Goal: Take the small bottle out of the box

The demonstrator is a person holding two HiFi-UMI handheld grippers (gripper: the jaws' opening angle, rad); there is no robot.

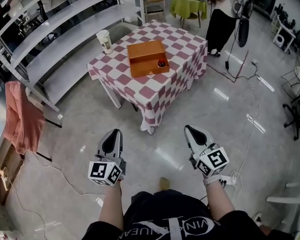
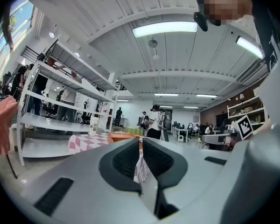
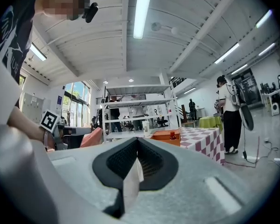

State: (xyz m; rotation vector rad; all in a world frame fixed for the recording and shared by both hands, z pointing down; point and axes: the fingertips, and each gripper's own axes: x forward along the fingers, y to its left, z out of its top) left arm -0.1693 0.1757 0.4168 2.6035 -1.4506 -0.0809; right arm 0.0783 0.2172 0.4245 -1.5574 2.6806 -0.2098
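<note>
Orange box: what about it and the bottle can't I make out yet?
- Small bottle: head view, too small; just a dark red blob in a corner of the orange box.
- Right gripper view: the box wall hides all but its red top.
- Left gripper view: the left gripper covers much of the box; bottle unseen.
- Cup print: too small.

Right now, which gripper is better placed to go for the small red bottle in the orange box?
Right, marginally: the small red bottle sits at the orange box's right end, on the right gripper's side. The left gripper is about as far.
</note>
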